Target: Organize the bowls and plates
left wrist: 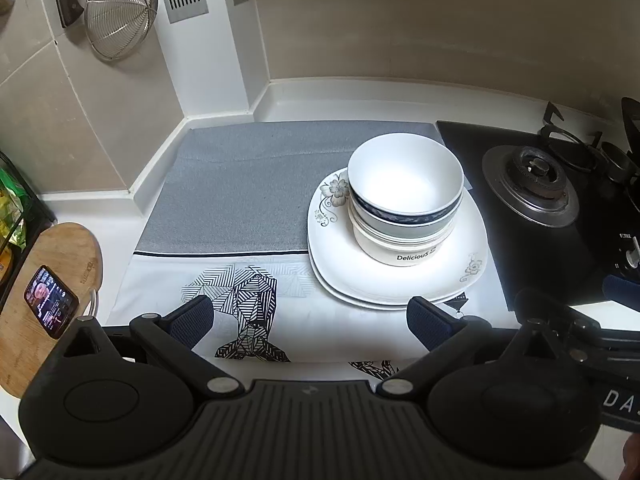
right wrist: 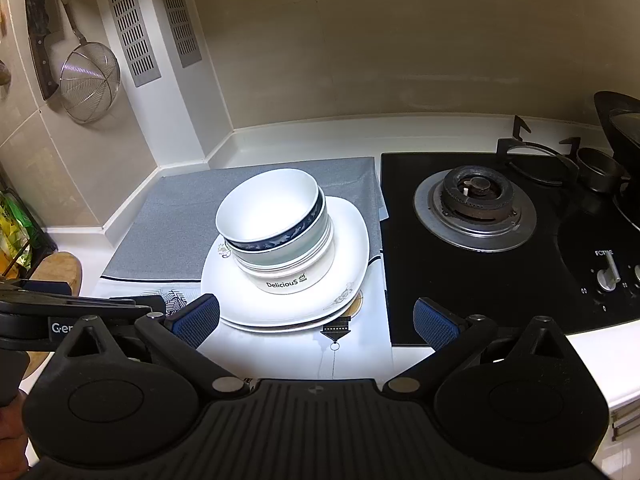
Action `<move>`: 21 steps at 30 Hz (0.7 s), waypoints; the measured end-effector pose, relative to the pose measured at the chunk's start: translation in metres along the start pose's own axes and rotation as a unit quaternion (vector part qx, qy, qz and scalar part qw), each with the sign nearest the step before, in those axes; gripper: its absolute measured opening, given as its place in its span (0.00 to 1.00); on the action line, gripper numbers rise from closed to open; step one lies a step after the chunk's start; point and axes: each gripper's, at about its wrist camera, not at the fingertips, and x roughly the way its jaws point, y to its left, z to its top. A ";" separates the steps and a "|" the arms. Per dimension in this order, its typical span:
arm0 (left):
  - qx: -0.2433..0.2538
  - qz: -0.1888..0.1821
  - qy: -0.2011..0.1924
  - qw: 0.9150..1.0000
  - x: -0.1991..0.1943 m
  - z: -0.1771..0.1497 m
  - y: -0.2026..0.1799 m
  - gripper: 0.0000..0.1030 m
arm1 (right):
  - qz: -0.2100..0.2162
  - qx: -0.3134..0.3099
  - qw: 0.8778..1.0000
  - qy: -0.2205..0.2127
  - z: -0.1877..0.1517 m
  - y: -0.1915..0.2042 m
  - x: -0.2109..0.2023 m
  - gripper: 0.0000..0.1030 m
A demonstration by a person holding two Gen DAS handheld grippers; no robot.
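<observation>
A stack of nested bowls (left wrist: 404, 200) sits on a stack of white square plates (left wrist: 400, 276) with flower prints, on a grey and white mat (left wrist: 240, 200). The bottom bowl reads "Delicious". The same bowl stack (right wrist: 276, 232) and plates (right wrist: 288, 300) show in the right wrist view. My left gripper (left wrist: 310, 320) is open and empty, just in front of the plates. My right gripper (right wrist: 316, 320) is open and empty, at the plates' front edge. Each gripper shows at the edge of the other's view.
A black gas hob (left wrist: 536, 200) with a burner (right wrist: 476, 200) lies right of the mat. A wooden board (left wrist: 44, 300) with a phone (left wrist: 50, 302) lies at the left. A strainer (left wrist: 120, 12) and a cleaver (right wrist: 40, 40) hang on the wall. A pan (right wrist: 620, 120) sits far right.
</observation>
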 end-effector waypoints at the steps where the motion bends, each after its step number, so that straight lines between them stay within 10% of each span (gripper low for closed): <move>1: 0.000 0.000 -0.001 1.000 -0.001 0.000 0.000 1.00 | 0.000 0.000 1.000 -0.001 0.000 0.000 -0.001 1.00; 21: 0.005 0.001 -0.011 1.000 -0.009 -0.003 -0.001 1.00 | 0.000 0.002 1.000 -0.008 -0.003 -0.002 -0.011 1.00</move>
